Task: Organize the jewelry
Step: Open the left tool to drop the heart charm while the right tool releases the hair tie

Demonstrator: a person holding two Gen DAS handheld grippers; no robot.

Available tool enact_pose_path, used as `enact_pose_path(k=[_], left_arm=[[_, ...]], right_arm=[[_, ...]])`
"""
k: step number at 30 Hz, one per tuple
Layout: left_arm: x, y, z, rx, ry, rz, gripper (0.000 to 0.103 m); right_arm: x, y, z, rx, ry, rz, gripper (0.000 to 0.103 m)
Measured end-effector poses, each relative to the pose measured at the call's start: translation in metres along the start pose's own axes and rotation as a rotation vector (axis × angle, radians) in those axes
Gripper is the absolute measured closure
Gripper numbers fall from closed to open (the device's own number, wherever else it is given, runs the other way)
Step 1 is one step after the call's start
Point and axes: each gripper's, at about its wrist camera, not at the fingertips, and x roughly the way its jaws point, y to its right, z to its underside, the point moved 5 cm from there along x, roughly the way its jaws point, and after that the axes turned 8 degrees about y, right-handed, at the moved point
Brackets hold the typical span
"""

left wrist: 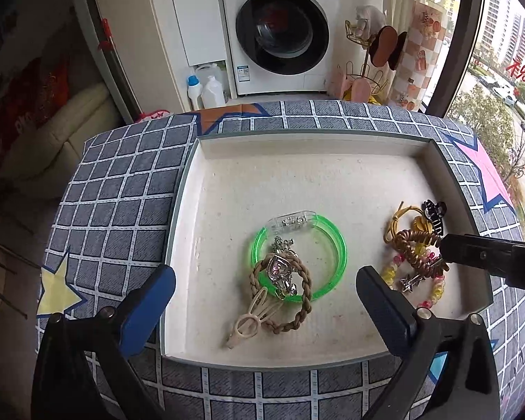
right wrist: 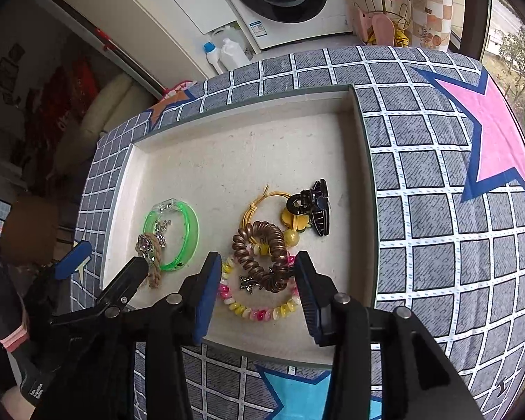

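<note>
A shallow white tray (left wrist: 297, 147) (right wrist: 227, 105) sits on a checked cloth. In its middle lie a green bangle (left wrist: 336, 241) (right wrist: 189, 231), a braided brown band (left wrist: 306, 301), a silver heart pendant (left wrist: 280, 267) and a cream bunny clip (left wrist: 248, 322). At its right lie a brown coil hair tie (right wrist: 259, 252), a bead bracelet (right wrist: 259, 313), a yellow hair tie (right wrist: 259, 203) and a black claw clip (right wrist: 315, 210). My left gripper (left wrist: 266, 308) is open, its jaws either side of the bangle pile. My right gripper (right wrist: 259, 290) is open over the coil tie and bracelet.
The table's checked cloth (left wrist: 122, 192) carries coloured stars. A washing machine (left wrist: 280, 28) and bottles (left wrist: 206, 87) stand beyond the far edge. A window is at the right. The right gripper's tip shows in the left wrist view (left wrist: 490, 255).
</note>
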Motion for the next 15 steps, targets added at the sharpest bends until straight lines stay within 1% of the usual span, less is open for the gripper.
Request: enact_pose_path(k=[4,5,6,8,10,11,12,15], left_arm=[[-0.01,-0.002,0.0,0.01,0.004,-0.003,0.0],[-0.013,-0.002,0.0,0.015,0.003,-0.005,0.0],[-0.015,-0.002,0.002,0.02,0.002,-0.009,0.0],[-0.022,-0.002,0.005,0.024,-0.001,-0.01,0.0],[-0.03,-0.003,0.009,0.019,-0.004,-0.006,0.0],[-0.034,-0.004,0.011,0.014,-0.005,-0.003,0.0],[-0.039,-0.005,0.014,0.008,-0.005,-0.001,0.0],[-0.053,-0.005,0.024,-0.006,-0.004,0.007,0.0]], right_arm=[[-0.011,0.001,0.003,0.016,0.008,-0.009,0.055],[-0.014,-0.001,0.004,0.015,0.011,-0.011,0.053],[-0.017,-0.002,0.006,0.014,0.013,-0.013,0.048],[-0.024,-0.005,0.011,0.014,0.021,-0.014,0.045],[-0.03,-0.008,0.018,0.016,0.022,-0.01,0.044],[-0.033,-0.009,0.023,0.018,0.022,-0.006,0.04],[-0.035,-0.011,0.028,0.018,0.022,-0.003,0.034],[-0.044,-0.014,0.045,0.006,0.026,0.023,0.032]])
